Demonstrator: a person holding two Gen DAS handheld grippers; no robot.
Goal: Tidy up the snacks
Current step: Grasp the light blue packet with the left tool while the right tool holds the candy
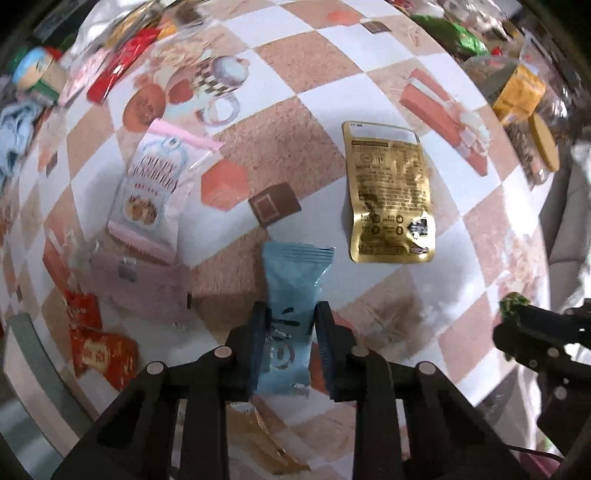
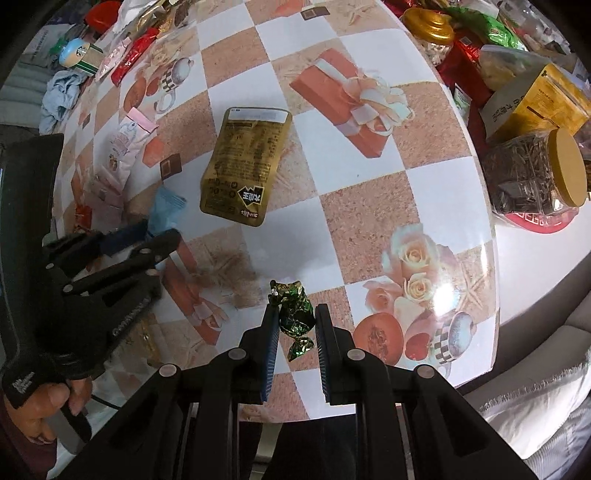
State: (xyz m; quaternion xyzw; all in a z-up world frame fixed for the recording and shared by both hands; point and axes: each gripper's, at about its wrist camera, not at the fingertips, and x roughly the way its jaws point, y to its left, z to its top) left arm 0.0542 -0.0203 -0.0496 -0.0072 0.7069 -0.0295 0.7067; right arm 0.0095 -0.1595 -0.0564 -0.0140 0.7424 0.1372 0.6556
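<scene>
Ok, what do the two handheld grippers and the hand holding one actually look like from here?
Both grippers are matte black plastic frames with angular struts and round silver pivot pins. The left gripper and the right gripper each carry dark blue ribbed pads on the jaws. In the right wrist view the left gripper's body bears pale lettering, too small to read, and the hand gripping it wears a black strap with white print.

This looks like a home living room. A round table [image 2: 369, 192] wears a glossy oilcloth printed with gift boxes, roses and cups. Snack packets, a jar [image 2: 532, 177] of tea with a wooden lid and a gold-lidded jar [image 2: 432, 33] crowd its far edge. A grey sofa [image 2: 535, 350] with a white cushion [image 2: 546, 413] stands beside it.
</scene>
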